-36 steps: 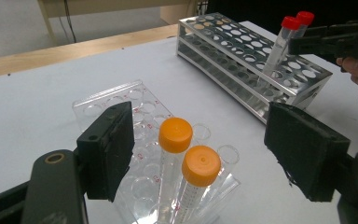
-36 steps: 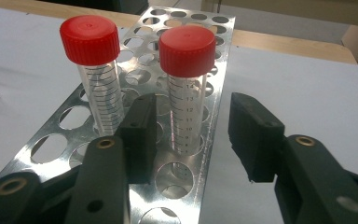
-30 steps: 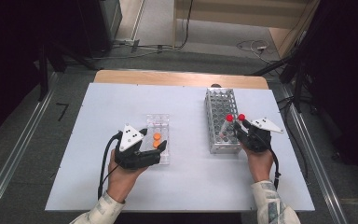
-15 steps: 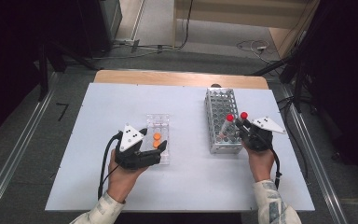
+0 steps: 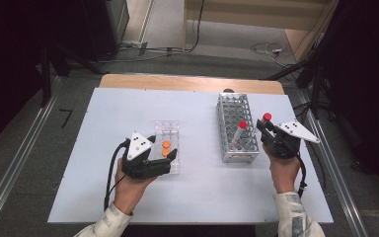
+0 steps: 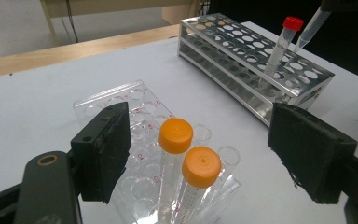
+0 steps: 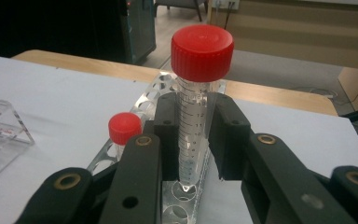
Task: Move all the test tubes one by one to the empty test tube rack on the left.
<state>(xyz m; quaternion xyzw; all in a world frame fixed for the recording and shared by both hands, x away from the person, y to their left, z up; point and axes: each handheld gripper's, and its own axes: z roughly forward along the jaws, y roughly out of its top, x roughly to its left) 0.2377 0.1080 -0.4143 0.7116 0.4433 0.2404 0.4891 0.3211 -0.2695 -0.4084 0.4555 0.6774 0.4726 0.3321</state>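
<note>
Between the right gripper (image 7: 191, 135)'s clenched jaws stands a clear red-capped centrifuge tube (image 7: 196, 93), lifted off the perforated metal rack (image 5: 237, 126), at three o'clock on the table. Left gripper (image 6: 200, 154) gapes, released, around two orange-capped tubes (image 6: 186, 163) in a clear plastic rack (image 6: 121, 100). Next, I judge: carry the red-capped tube toward that rack.

The counter (image 5: 197, 197) has a smooth, matt, pale top over a bare wood edge at the back. The rack (image 5: 236, 126) is shiny perforated metal, bright as polished steel. The tray (image 6: 121, 100) is clear, glossy plastic. The tubes (image 7: 193, 135) look like transparent plastic with ribbed, matt screw caps (image 7: 202, 51). The pads (image 6: 103, 151) on the left hand-held gripper (image 6: 200, 149) look like rough, dull black foam with frayed edges.
</note>
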